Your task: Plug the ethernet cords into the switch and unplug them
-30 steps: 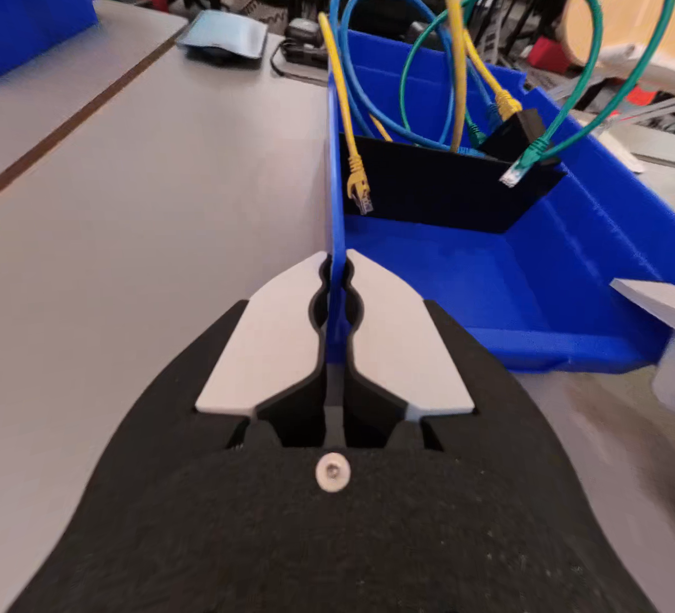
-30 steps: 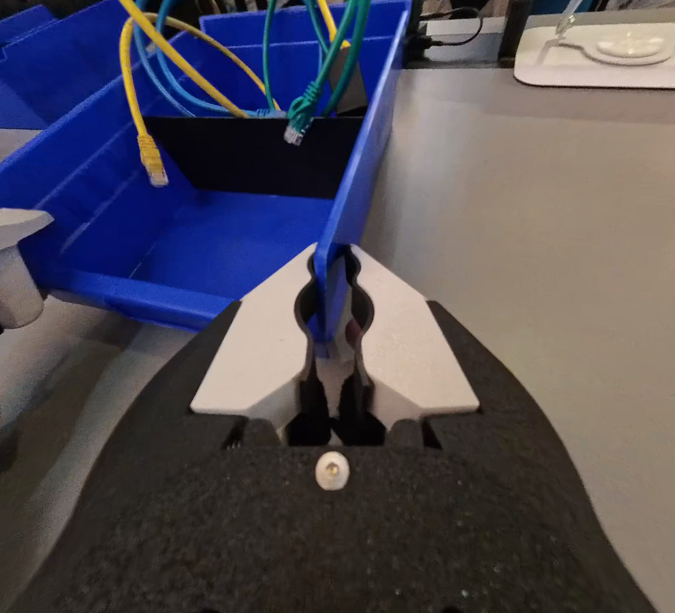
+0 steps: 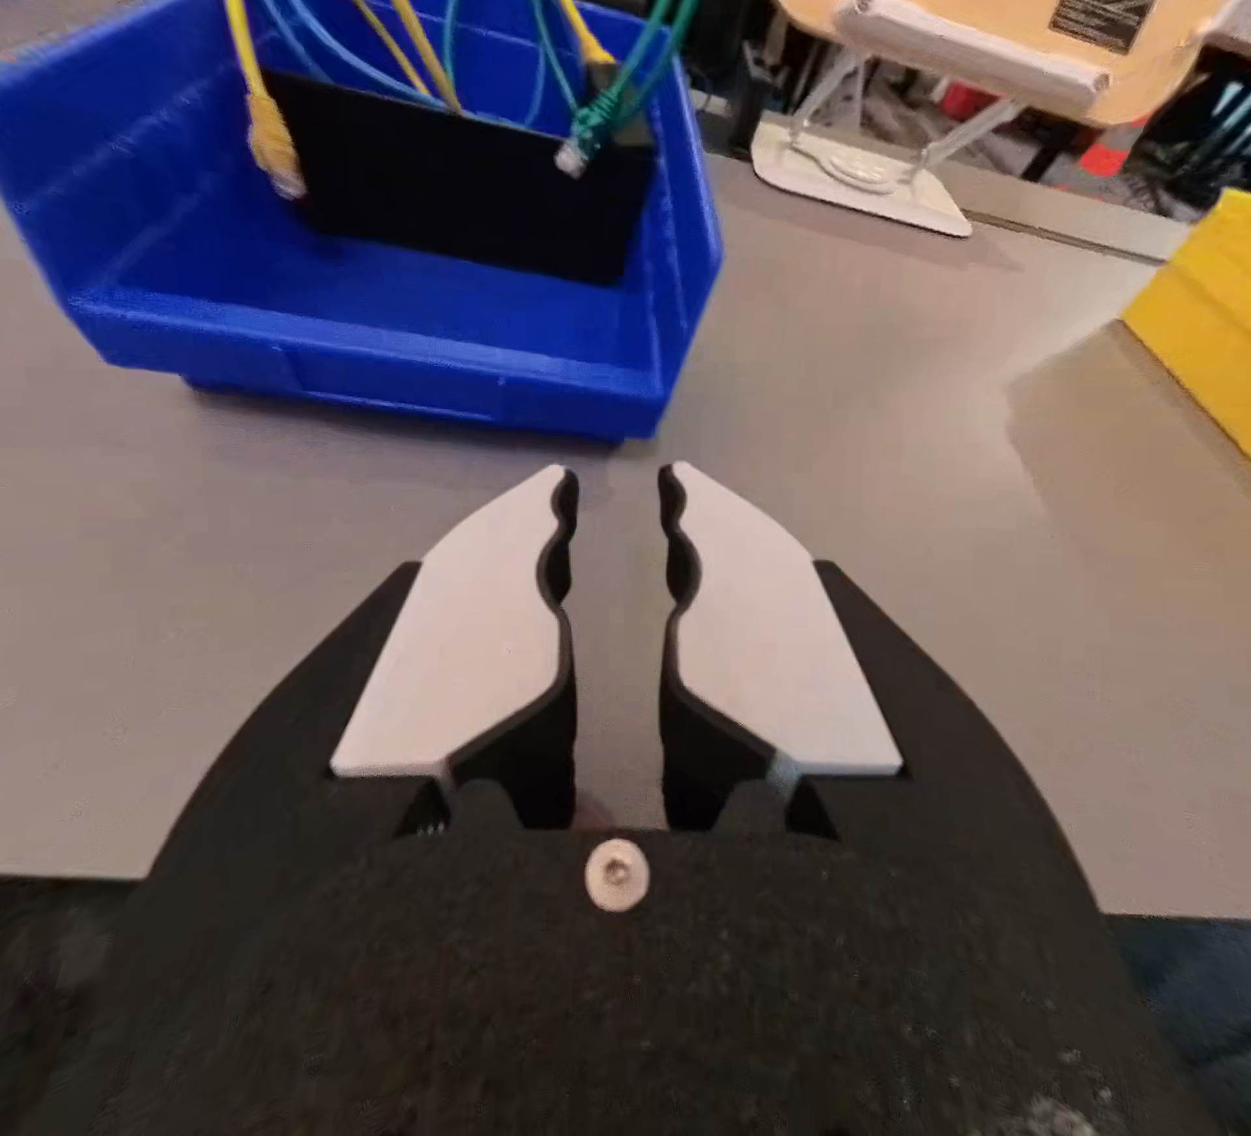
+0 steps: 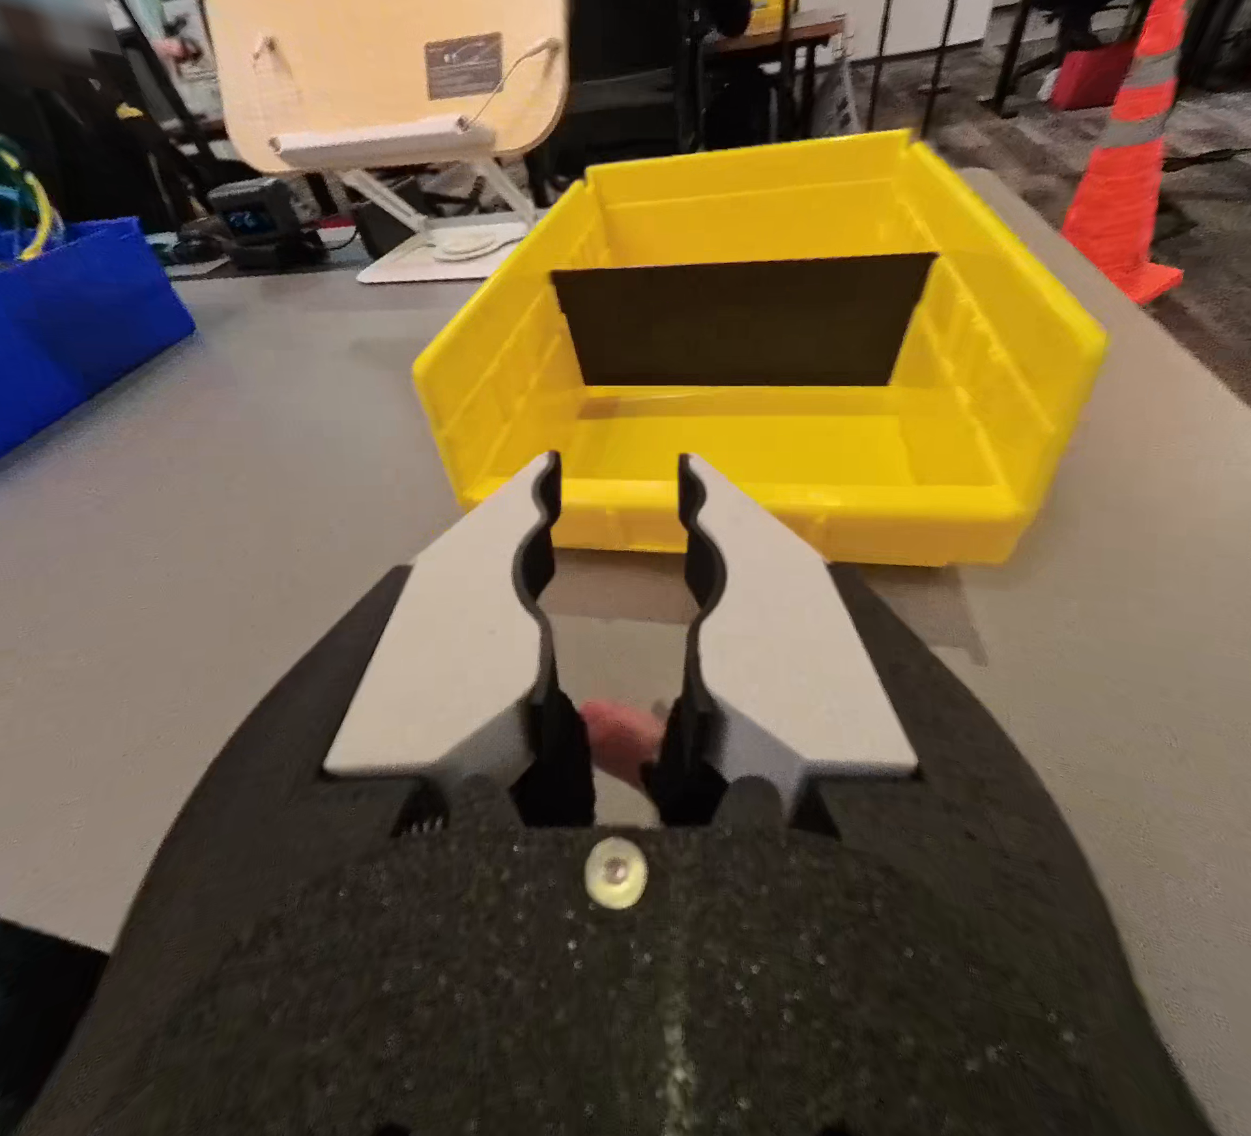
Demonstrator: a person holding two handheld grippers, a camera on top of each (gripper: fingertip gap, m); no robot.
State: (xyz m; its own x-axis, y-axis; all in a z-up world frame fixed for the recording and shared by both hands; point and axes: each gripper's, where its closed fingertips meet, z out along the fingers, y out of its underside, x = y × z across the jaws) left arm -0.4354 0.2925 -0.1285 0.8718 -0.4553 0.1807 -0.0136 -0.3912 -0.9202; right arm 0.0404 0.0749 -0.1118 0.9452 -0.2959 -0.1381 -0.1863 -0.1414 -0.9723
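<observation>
Left gripper [image 3: 618,488], right gripper [image 4: 618,473]: we note jaws apart, empty. Switch unseen behind black divider [image 3: 467,183]; cords [image 3: 271,136] blurred.

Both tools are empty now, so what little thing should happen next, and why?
Probably the left tool should move forward toward the blue bin and reach for the loose yellow plug. That tool is open, holds nothing, and faces the bin, where the yellow plug and the green plug dangle unplugged. The right tool faces a yellow bin with no cords showing.

Both tongs [image 3: 618,488] [image 4: 617,471] off blue bin [image 3: 379,352], agape
</observation>
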